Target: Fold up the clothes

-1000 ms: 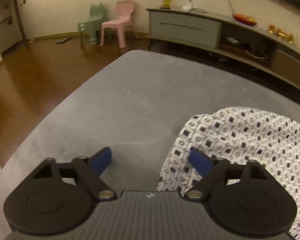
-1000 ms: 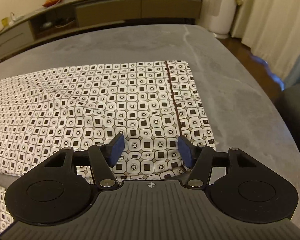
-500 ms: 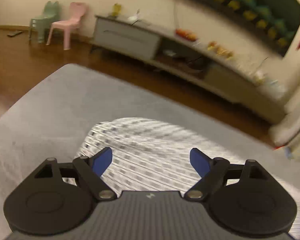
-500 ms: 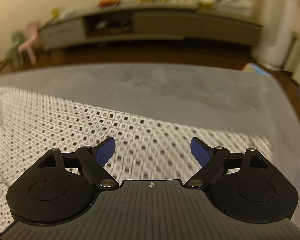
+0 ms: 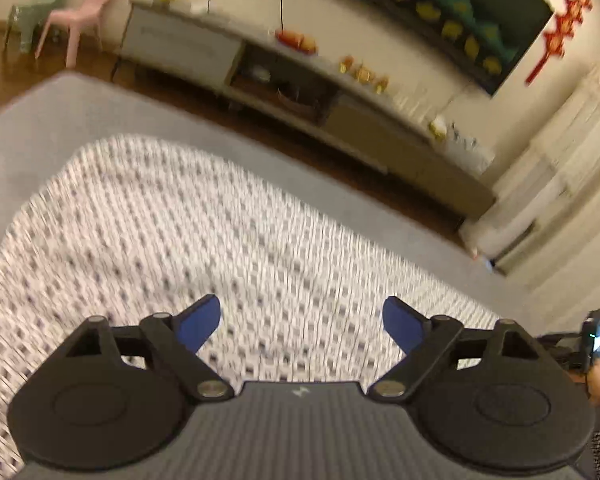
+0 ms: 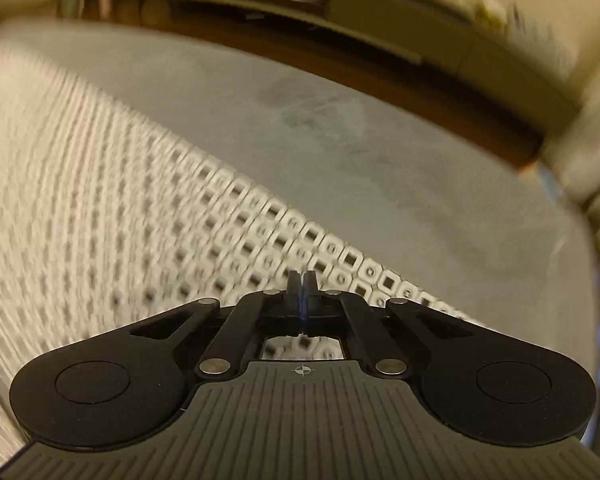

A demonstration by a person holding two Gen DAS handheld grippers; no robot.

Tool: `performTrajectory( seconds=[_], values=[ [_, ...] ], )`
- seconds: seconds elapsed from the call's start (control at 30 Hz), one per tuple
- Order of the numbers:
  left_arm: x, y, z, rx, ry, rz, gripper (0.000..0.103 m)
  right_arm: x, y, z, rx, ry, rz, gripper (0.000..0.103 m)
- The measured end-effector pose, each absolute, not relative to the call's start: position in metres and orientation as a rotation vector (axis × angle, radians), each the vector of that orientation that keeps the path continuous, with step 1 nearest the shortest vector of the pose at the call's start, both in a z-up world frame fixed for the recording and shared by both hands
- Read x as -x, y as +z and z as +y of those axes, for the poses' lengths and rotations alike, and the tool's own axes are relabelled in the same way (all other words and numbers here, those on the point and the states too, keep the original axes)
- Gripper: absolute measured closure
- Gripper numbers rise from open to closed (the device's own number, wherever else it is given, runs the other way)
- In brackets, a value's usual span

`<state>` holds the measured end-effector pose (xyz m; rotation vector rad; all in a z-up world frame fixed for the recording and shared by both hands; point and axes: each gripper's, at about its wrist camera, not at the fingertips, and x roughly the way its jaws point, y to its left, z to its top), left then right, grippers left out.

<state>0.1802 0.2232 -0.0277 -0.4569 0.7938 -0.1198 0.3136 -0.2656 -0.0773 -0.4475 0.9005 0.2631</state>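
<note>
Left wrist view: left tongs (image 5: 301,322) spread wide above patterned cloth (image 5: 204,240), gripping nothing; cloth lies on grey desk (image 5: 52,120). Low cabinet (image 5: 300,92), pink chair (image 5: 84,12), green chair (image 5: 40,4) behind.

Right wrist view: right tongs (image 6: 302,280) pressed together at cloth's edge; whether fabric is pinched, cannot tell. Bare desk beyond, blurred.

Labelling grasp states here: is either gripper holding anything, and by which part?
Right gripper is shut at the edge of the patterned garment, but blur hides whether cloth sits between its fingers. Left gripper is open over the garment, holding nothing.
</note>
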Motion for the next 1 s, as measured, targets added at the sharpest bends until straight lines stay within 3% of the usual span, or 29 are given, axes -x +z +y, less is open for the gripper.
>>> performTrajectory(
  seconds=[0.1, 0.2, 0.23, 0.27, 0.3, 0.33, 0.4, 0.57, 0.67, 0.77, 0.8, 1.0],
  values=[
    [-0.183, -0.039, 0.217, 0.448, -0.129, 0.826, 0.014, -0.253, -0.051, -0.258, 0.480, 0.331, 0.769, 0.103],
    [-0.188, -0.048, 0.211, 0.531, -0.152, 0.854, 0.014, -0.228, -0.037, -0.257, 0.470, 0.370, 0.752, 0.103],
    [-0.188, -0.050, 0.208, 0.564, -0.164, 0.862, 0.014, -0.236, -0.033, -0.263, 0.446, 0.358, 0.759, 0.072],
    [-0.187, -0.053, 0.204, 0.584, -0.171, 0.868, 0.013, -0.250, -0.032, -0.271, 0.418, 0.337, 0.772, 0.050],
    [-0.183, -0.055, 0.200, 0.592, -0.177, 0.871, 0.013, -0.267, -0.033, -0.282, 0.397, 0.302, 0.781, 0.016],
    [-0.180, -0.058, 0.196, 0.599, -0.184, 0.875, 0.012, -0.285, -0.035, -0.292, 0.381, 0.254, 0.796, 0.007],
    [-0.176, -0.070, 0.187, 0.589, -0.192, 0.913, 0.012, -0.319, -0.045, -0.317, 0.340, 0.120, 0.852, 0.014],
    [-0.191, -0.088, 0.180, 0.531, -0.148, 0.956, 0.013, -0.361, -0.062, -0.419, -0.041, -0.125, 1.008, 0.015],
    [-0.200, -0.093, 0.179, 0.537, -0.167, 0.970, 0.013, -0.354, -0.070, -0.422, -0.040, -0.097, 1.008, 0.038],
    [-0.198, -0.093, 0.175, 0.513, -0.173, 0.978, 0.013, -0.332, -0.065, -0.411, 0.016, -0.047, 0.954, 0.081],
    [-0.197, -0.093, 0.174, 0.505, -0.175, 0.981, 0.013, -0.320, -0.059, -0.407, 0.034, -0.029, 0.922, 0.103],
    [-0.195, -0.095, 0.172, 0.475, -0.148, 0.981, 0.013, -0.249, -0.022, -0.381, 0.138, 0.079, 0.725, 0.103]
  ],
)
